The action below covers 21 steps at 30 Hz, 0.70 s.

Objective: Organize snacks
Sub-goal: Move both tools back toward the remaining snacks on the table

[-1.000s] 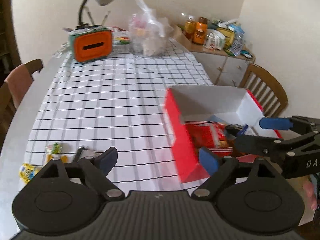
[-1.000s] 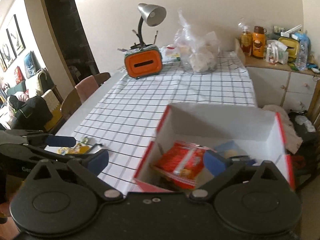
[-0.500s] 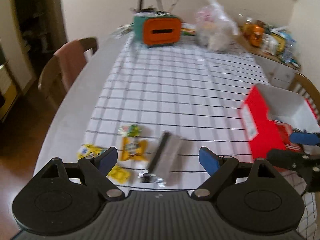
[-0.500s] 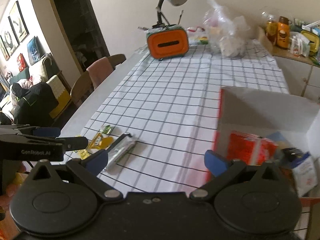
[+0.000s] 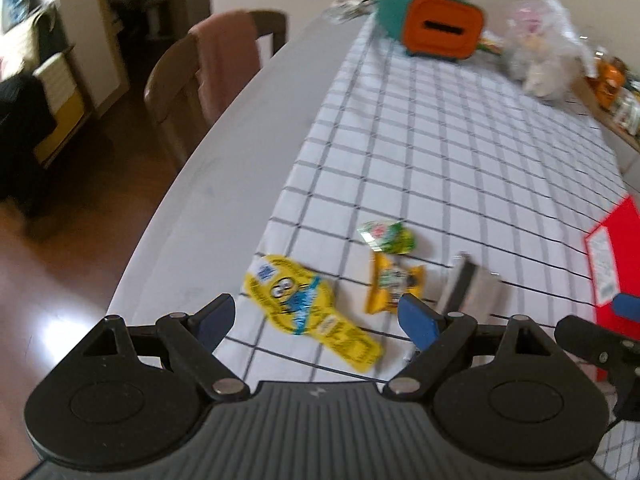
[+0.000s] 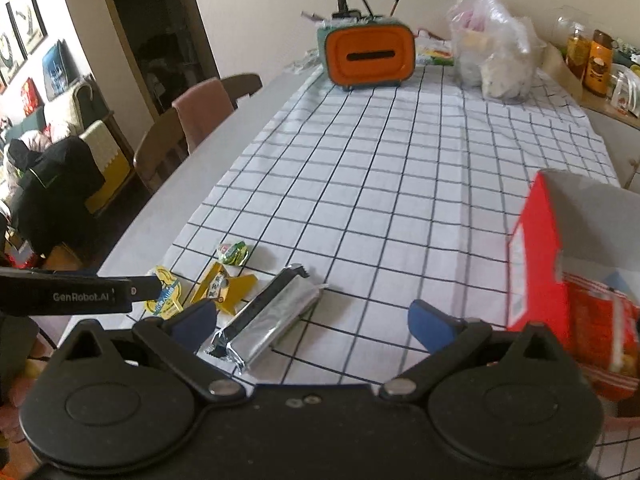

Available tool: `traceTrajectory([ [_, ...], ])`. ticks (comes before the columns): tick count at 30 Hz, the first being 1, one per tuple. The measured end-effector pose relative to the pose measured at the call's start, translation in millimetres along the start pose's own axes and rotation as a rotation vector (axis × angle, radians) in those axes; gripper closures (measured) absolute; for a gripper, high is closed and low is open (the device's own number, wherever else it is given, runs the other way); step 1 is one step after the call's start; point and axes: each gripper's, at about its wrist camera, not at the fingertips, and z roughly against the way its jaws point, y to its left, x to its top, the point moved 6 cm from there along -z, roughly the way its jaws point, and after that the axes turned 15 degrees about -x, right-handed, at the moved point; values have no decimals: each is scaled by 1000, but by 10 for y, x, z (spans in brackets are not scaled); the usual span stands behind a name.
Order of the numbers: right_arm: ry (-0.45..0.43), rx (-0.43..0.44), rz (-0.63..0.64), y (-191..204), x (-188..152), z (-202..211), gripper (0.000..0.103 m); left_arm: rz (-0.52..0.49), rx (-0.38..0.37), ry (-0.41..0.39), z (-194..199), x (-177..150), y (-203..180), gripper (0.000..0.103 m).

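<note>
Left gripper (image 5: pixel 316 320) jaws open, empty, over yellow packet (image 5: pixel 308 306) at table (image 5: pixel 224 184) edge; green packet (image 5: pixel 386 237), yellow wrapper (image 5: pixel 392 288), silver pack (image 6: pixel 270 318) alongside (all loose); right gripper (image 6: pixel 314 322) jaws spread, empty; red box (image 6: pixel 536 268) far right holds snacks.

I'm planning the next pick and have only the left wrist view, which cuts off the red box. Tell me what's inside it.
Observer: The right wrist view shows the red box open, with a red-orange packet inside.
Operator: Now describe the silver packet; it's blurred here.
Observer: It is a long foil bar with crimped ends, lying flat on the checked cloth.
Operator: Report the right gripper.
Observer: The right gripper is open and empty, and the silver packet's near end lies by its left finger.
</note>
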Motion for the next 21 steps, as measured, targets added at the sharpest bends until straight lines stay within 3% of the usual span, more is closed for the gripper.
traceTrajectory([
  [10, 95, -47, 20, 338, -39, -515, 5, 48, 80, 36, -360, 12, 247, 14],
  [21, 164, -88, 29, 549, -77, -858, 12, 62, 112, 70, -604, -15, 256, 14],
])
